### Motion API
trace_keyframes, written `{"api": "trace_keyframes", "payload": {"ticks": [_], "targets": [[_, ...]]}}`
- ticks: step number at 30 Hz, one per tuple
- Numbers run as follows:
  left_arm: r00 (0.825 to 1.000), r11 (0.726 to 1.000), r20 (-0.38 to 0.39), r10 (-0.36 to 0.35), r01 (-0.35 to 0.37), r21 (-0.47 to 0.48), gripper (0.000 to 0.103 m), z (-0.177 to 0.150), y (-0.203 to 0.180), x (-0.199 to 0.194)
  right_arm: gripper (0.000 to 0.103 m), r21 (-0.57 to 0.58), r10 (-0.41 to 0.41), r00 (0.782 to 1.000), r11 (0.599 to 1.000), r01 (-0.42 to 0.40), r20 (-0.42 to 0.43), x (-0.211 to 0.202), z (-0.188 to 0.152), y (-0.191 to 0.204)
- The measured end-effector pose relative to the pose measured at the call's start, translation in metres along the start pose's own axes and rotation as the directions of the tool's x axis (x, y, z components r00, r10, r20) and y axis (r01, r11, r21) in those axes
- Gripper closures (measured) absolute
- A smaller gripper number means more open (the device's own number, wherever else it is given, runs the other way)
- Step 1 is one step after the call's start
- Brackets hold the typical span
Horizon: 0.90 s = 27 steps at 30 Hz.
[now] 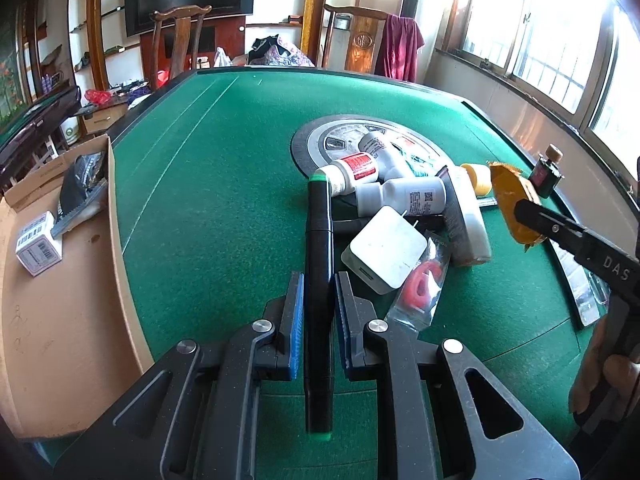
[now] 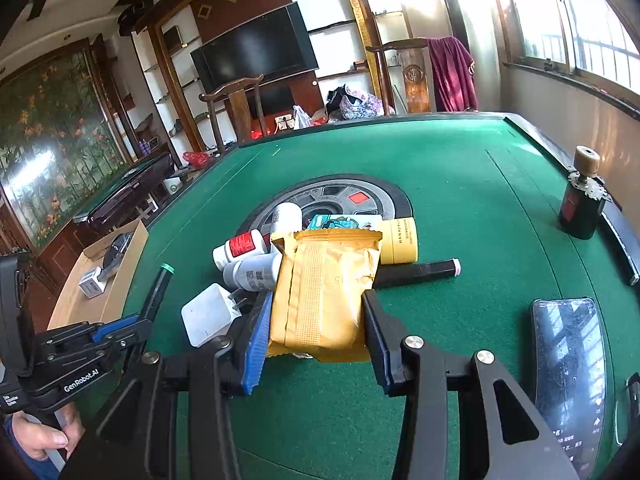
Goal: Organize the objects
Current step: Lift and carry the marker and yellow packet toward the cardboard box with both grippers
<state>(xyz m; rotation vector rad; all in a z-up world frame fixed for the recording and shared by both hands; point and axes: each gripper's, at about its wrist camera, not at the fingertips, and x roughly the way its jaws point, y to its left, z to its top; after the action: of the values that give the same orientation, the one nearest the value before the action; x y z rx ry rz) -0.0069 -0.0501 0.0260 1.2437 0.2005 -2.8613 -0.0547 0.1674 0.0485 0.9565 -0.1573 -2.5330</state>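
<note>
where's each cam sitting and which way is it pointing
Left wrist: on the left gripper, looking forward and down over the green table; its fingers clamp a black marker.
Right wrist: on the right gripper, facing likewise; it holds a yellow packet; a hand shows.
Shared: white charger, cardboard box.

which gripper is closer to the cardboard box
Left. The left gripper, shut on the black marker, is beside the cardboard box; the right gripper, holding the yellow packet, is across the pile.
</note>
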Motion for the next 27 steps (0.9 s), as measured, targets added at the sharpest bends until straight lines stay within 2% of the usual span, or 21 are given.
{"api": "trace_keyframes", "payload": {"ticks": [12, 22, 27], "targets": [[1.000, 1.000, 0.017, -0.021, 0.021, 0.000, 0.089, 0.002, 0.000, -0.008, 0.059, -0.018, -0.001, 1.000, 1.000, 0.001, 0.003, 0.000, -0.003, 0.004], [0.996, 0.999, -0.090, -0.011, 0.014, 0.034, 0.089, -0.010, -0.007, 0.022, 0.059, -0.027, 0.003, 1.000, 1.000, -0.003, -0.008, 0.001, -0.003, 0.005], [0.991, 0.997, -0.128, 0.031, -0.022, 0.073, 0.089, -0.012, -0.014, 0.030, 0.059, -0.031, 0.014, 1.000, 0.999, -0.014, -0.021, 0.003, -0.003, 0.006]]}}
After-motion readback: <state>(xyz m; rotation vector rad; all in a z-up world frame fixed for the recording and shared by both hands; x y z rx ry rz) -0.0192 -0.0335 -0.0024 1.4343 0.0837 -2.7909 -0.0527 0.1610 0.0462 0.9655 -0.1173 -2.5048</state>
